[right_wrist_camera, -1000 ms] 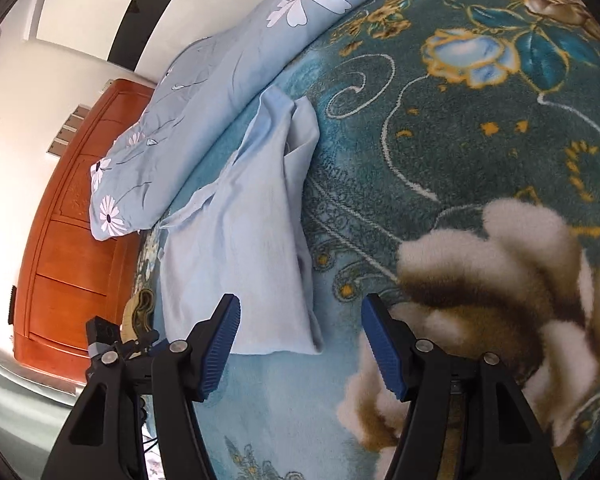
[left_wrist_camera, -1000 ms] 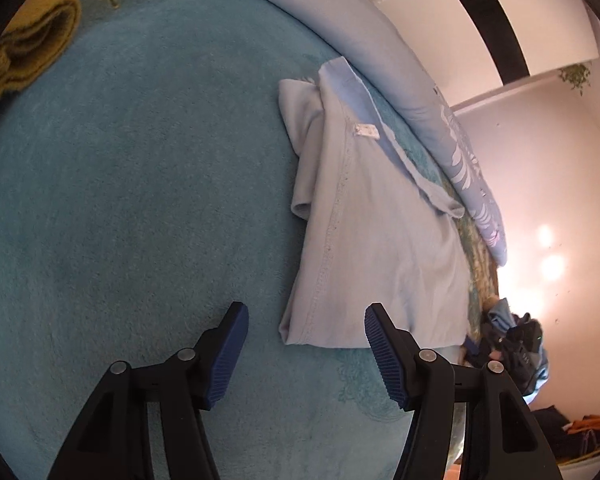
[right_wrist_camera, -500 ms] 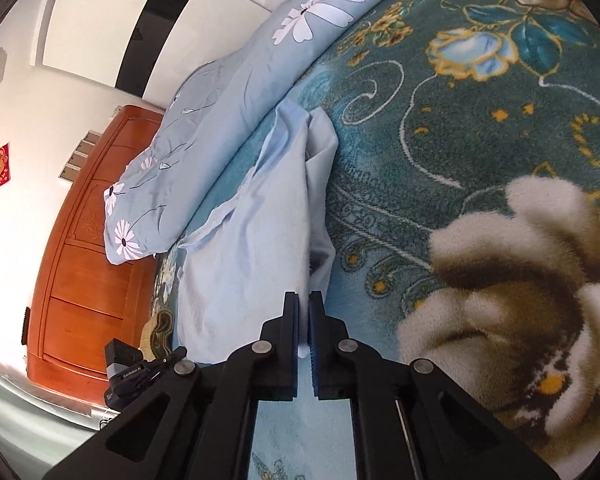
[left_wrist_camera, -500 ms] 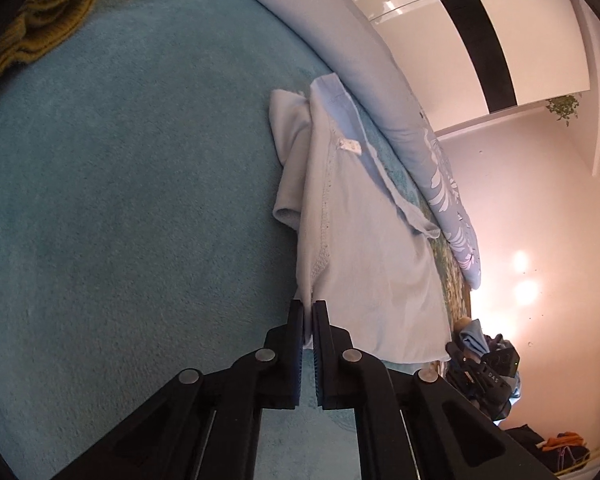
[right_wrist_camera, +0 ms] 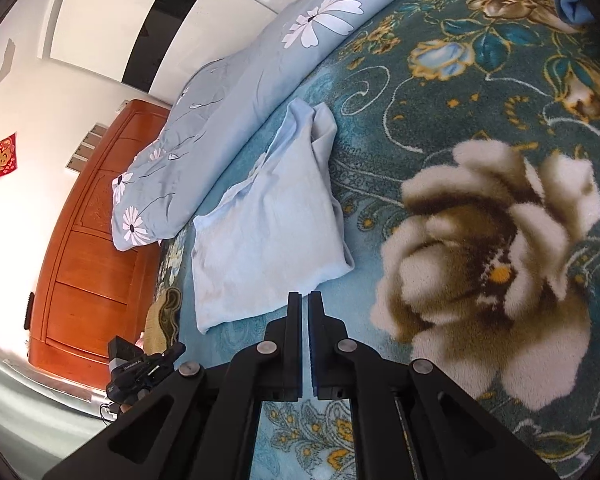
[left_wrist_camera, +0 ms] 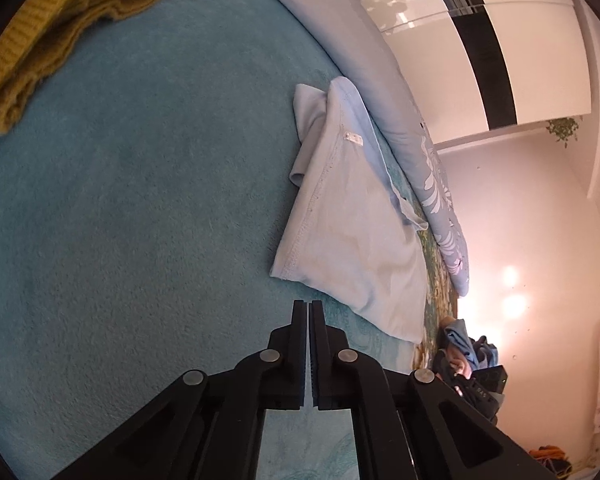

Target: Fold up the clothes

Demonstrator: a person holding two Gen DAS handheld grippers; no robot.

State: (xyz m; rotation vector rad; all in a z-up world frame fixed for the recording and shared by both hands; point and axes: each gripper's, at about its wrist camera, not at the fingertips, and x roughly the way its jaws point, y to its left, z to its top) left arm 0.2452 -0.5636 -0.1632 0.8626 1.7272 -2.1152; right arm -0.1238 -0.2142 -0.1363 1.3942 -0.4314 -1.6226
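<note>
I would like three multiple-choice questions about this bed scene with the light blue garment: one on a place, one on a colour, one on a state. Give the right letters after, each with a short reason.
1. Where does the light blue garment lie?
A. on the teal blanket, beside the floral pillow
B. on the floor
C. inside the wooden cabinet

2. What colour is the knitted item at the top left of the left wrist view?
A. red
B. mustard yellow
C. white

3. In what state are the left gripper and the right gripper?
A. both wide open
B. both shut on the garment
C. both shut, holding nothing

Answers:
1 A: it rests flat on the blanket along the pillow's edge.
2 B: its ribbed fabric is mustard yellow.
3 C: the fingers meet, and the garment's hem lies beyond the tips.
</note>
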